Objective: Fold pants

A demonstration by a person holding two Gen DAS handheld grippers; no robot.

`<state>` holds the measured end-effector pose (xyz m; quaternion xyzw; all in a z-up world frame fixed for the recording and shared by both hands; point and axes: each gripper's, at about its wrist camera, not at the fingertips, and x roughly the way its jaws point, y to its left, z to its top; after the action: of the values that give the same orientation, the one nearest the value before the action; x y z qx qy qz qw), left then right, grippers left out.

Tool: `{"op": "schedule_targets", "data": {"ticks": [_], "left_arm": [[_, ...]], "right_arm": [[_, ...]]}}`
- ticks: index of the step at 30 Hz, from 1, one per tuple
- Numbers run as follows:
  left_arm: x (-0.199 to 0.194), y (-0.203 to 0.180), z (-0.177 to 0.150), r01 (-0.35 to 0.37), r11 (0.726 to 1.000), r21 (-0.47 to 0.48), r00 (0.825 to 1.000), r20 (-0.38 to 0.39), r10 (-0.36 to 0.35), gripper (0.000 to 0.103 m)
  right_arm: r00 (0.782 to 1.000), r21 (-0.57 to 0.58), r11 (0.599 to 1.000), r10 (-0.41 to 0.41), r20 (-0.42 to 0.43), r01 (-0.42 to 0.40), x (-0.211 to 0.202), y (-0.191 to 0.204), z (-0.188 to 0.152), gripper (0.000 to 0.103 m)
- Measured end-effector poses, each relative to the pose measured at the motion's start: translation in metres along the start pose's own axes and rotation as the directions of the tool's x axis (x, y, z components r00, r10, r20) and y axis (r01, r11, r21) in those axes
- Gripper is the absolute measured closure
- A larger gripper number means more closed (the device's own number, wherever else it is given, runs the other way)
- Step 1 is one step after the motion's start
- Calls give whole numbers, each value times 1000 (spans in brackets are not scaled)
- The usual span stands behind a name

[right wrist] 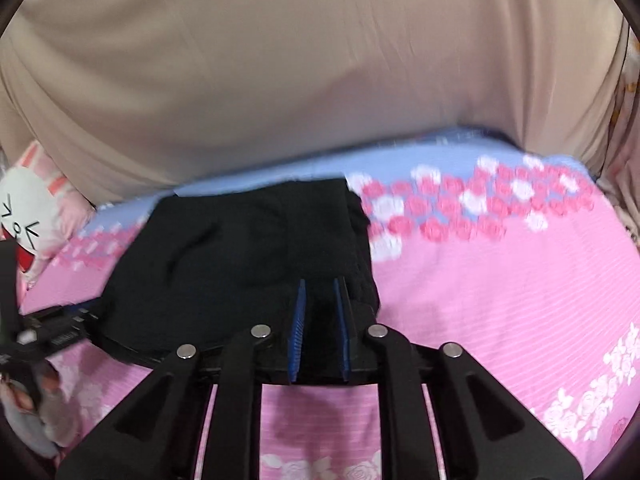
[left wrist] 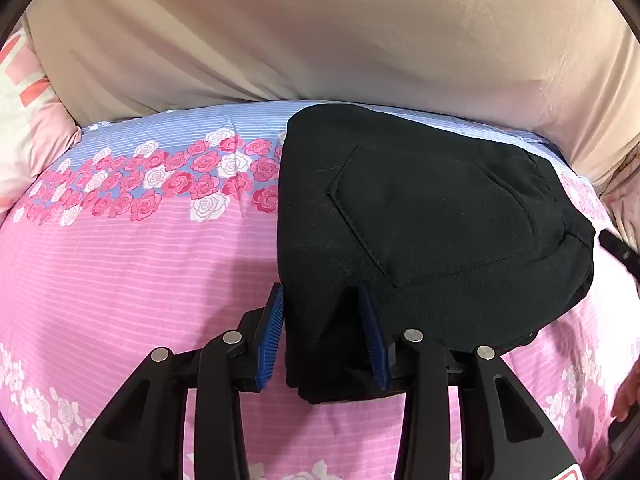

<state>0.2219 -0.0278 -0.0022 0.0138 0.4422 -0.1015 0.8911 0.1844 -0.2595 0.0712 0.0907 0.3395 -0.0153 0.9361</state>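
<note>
Black pants (left wrist: pixel 420 208) lie folded in a thick stack on the pink flowered bed sheet (left wrist: pixel 140 272), a sewn back pocket facing up. My left gripper (left wrist: pixel 320 292) is shut on the stack's near left corner, bunched black cloth filling the gap between its blue pads. In the blurred right wrist view, the pants (right wrist: pixel 240 248) spread to the left. My right gripper (right wrist: pixel 320 284) is shut on their near right edge, with dark fabric pinched between narrow-set pads. How many layers each gripper holds is hidden.
A beige cloth backdrop (left wrist: pixel 320 32) rises behind the bed. A pink and white pillow (left wrist: pixel 24 120) and a cartoon-face cushion (right wrist: pixel 24 208) sit at the far left. A person's hand (left wrist: pixel 628 396) shows at the right edge. The sheet (right wrist: pixel 500 280) stretches right of the pants.
</note>
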Motion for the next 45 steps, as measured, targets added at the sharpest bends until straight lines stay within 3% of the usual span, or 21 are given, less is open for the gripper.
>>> {"op": "schedule_targets", "data": {"ticks": [4,8,12,15,19,21,23,25,27,29,33,34,38,45], "left_arm": [[-1,0,-1,4,1000,-5,1000,2,-4,65],[-9,5,-1,31,999,-31,999,9,-30,64],[-23,7,3,130,988,-78,991,39,-127,63],[-17,-8,5,106,993,-45,994,39,-105,63],[-11,-28,-5,1,1000,30,997,77,-3,63],[-20,-39,-12,-38,997,72,993,119,29,60],[-30,-42,-20,-6,998,65,989,148,-4,29],[-40,-42,-31,13,999,41,981,192,-21,17],[-49,-43,-47,-5,1000,16,972,233,1,16],[-52,-43,-60,-10,1000,9,974,227,8,16],[-58,-42,-79,15,1000,5,981,193,-16,16],[-62,-41,-83,19,1000,-2,977,211,-18,16],[-81,-38,-98,20,999,-37,955,295,-8,16],[-90,-37,-105,-22,998,-63,944,328,42,16]], "right_arm": [[994,9,1000,-12,-109,13,38,-11,-13,89],[998,36,999,8,-68,-6,24,-13,-11,88],[999,43,999,18,-33,-17,10,-13,-8,87],[996,45,999,-6,-94,10,35,-18,-19,80],[999,76,997,10,-45,-7,18,-19,-20,77],[1000,72,997,16,19,-17,-4,-14,-24,67],[998,70,997,15,67,-19,-20,-10,-33,53],[996,51,999,6,89,-11,-34,-2,-46,38],[996,34,999,0,91,-3,-41,5,-59,27],[996,30,1000,2,89,-4,-48,10,-73,13],[998,21,1000,0,57,-1,-57,21,-98,11],[998,7,1000,-4,65,4,-60,24,-101,6],[996,-33,999,-36,85,39,-73,36,-112,5],[995,-13,995,-95,41,96,-72,36,-117,5]]}}
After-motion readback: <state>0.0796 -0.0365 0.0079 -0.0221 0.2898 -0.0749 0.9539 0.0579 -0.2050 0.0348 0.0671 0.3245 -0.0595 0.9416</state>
